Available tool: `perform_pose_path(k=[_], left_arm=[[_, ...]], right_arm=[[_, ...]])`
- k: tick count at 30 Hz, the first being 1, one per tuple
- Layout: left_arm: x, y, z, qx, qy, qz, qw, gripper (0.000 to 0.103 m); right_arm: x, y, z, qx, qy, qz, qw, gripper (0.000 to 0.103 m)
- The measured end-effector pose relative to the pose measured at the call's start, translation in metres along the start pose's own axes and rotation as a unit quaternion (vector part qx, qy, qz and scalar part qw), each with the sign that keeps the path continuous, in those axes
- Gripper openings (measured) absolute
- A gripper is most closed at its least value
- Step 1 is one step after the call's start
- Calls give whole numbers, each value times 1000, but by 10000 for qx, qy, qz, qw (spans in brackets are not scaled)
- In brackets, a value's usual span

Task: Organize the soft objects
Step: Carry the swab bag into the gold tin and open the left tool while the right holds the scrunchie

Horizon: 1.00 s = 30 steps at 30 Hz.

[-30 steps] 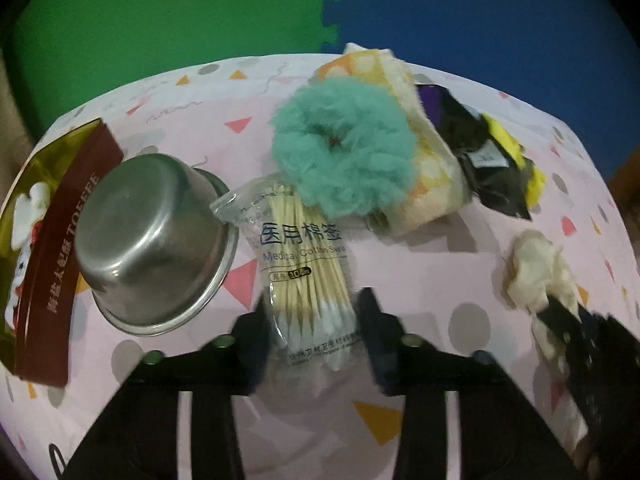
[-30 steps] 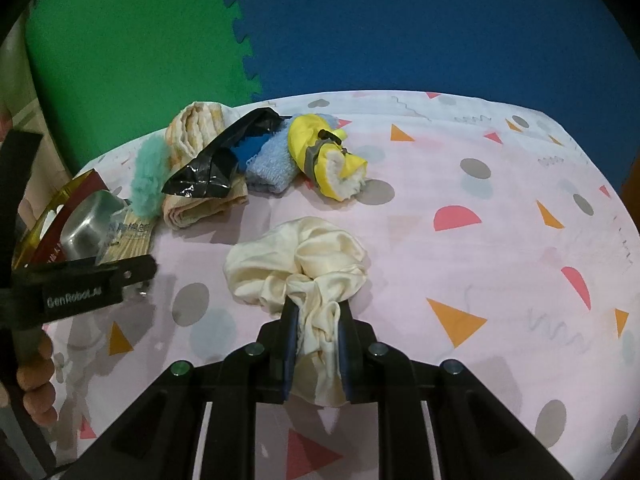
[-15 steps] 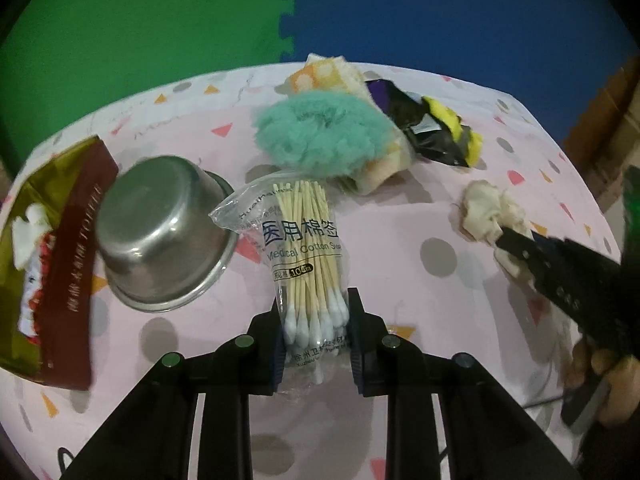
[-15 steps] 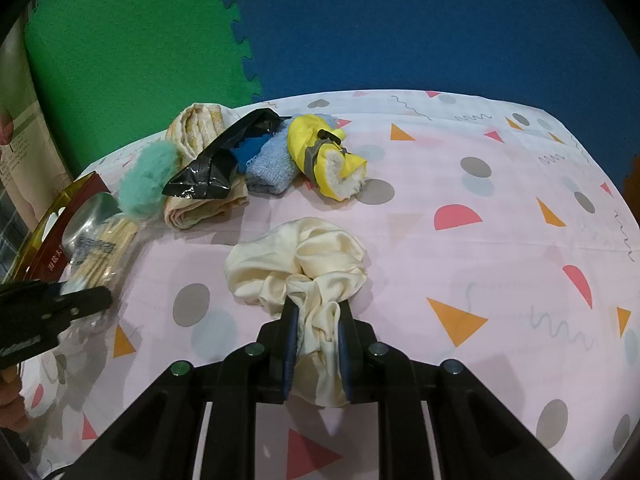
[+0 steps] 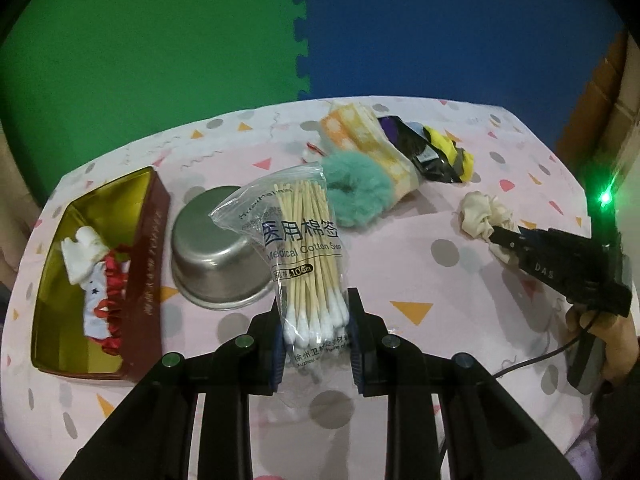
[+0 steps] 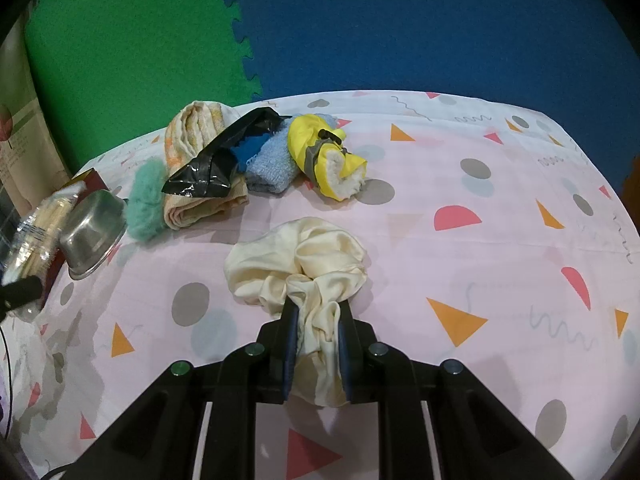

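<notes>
A pink patterned counter (image 5: 460, 216) carries a red-and-gold tin (image 5: 96, 272) holding small fabric pieces, a steel bowl (image 5: 216, 252), a folded towel (image 6: 196, 168), a teal scrunchie (image 5: 356, 188) and a cream scrunchie (image 6: 304, 268). The left tool (image 5: 316, 340), its jaws having just closed, grips the cotton swab bag (image 5: 304, 248) clear of the counter. The right tool (image 6: 316, 344) is pinched tight on the cream scrunchie, which rests on the counter. The sorting step is likely mid-carry; next, each piece needs a landing spot, perhaps the tin.
</notes>
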State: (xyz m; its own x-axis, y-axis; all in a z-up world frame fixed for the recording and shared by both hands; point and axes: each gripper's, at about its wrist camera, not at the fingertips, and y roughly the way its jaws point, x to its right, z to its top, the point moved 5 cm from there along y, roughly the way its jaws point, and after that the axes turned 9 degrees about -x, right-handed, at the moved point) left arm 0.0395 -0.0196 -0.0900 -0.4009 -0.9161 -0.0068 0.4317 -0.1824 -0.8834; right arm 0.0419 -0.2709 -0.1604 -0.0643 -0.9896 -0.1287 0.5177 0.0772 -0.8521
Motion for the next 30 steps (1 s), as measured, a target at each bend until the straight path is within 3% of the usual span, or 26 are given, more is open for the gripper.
perform_pose_path(k=[7, 17, 23, 30], left_arm=[[-32, -16, 2, 153, -229, 227, 9994, 23], [-127, -26, 1, 218, -1042, 908, 9902, 23], [-184, -19, -9, 33, -1376, 1333, 9815, 23], [-230, 2, -23, -369, -1609, 1330, 9773, 24]], right_arm=[[-2, -1, 0, -2, -29, -49, 10000, 17], [-2, 0, 0, -4, -42, -64, 10000, 17], [-2, 1, 0, -7, -65, -93, 9999, 17], [-3, 1, 1, -12, -90, -136, 9999, 17]])
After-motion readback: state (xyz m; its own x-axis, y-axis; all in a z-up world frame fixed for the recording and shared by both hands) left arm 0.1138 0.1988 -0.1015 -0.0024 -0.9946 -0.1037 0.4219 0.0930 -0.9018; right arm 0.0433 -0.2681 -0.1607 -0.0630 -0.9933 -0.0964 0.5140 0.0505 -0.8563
